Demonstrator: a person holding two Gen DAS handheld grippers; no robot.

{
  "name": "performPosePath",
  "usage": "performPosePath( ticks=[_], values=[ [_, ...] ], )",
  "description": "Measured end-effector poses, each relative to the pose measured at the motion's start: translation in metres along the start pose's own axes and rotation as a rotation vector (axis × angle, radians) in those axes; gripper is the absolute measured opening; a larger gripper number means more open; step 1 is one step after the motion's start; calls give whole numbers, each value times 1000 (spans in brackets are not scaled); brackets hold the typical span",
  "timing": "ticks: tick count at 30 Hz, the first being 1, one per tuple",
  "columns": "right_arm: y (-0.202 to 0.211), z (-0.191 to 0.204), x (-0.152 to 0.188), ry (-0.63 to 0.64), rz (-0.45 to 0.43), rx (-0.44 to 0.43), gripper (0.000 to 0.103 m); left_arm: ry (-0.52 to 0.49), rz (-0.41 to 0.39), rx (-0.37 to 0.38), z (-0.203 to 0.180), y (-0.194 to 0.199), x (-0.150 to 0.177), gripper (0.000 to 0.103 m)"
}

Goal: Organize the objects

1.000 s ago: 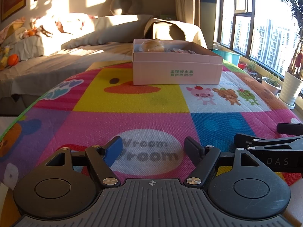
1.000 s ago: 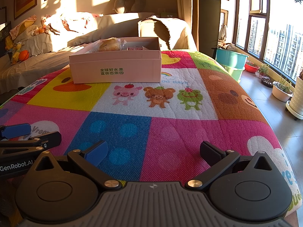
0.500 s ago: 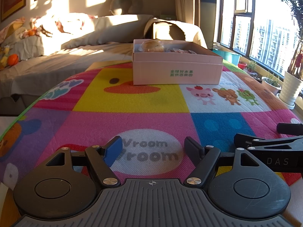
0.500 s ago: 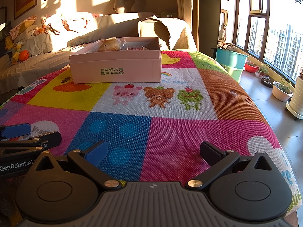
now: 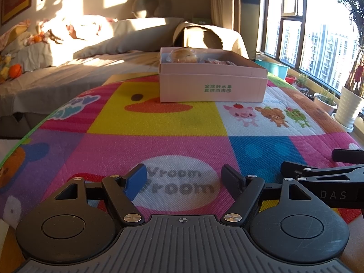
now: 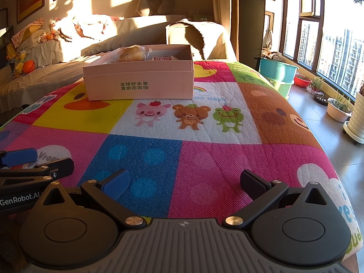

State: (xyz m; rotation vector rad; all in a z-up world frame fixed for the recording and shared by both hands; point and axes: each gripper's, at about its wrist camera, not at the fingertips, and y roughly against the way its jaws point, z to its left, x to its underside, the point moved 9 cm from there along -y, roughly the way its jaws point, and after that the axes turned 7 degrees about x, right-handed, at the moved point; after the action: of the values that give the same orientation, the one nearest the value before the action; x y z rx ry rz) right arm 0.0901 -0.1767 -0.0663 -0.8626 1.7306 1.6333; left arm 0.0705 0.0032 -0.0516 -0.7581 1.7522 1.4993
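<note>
Left wrist view: left gripper [image 5: 184, 178] low over the cartoon play mat [image 5: 159, 122], jaws wide apart around nothing, pink cardboard box [image 5: 211, 86] well beyond at the mat's far end, wrapped bun [image 5: 182, 55] inside; right gripper's fingers [image 5: 318, 173] just beside, nearer than the box. Right wrist view: right gripper [image 6: 186, 182] likewise spread and empty above the mat [image 6: 216, 170], box [image 6: 138, 84] far ahead toward the left, bun [image 6: 132, 54] and small packets in it.

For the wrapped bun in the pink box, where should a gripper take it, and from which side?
Judging from the right wrist view, grip the wrapped bun across its rounded middle, coming from above: the pink box walls block any side approach, and its open top leaves the bun's upper half exposed. The wrapper looks crinkly, so close gently.
</note>
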Motion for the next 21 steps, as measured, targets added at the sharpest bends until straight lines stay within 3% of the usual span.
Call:
performPosePath(
  ticks=[21],
  values=[
    [0, 0, 0, -2, -1, -1, 103, -16, 4, -11, -1, -1, 0, 79]
  ],
)
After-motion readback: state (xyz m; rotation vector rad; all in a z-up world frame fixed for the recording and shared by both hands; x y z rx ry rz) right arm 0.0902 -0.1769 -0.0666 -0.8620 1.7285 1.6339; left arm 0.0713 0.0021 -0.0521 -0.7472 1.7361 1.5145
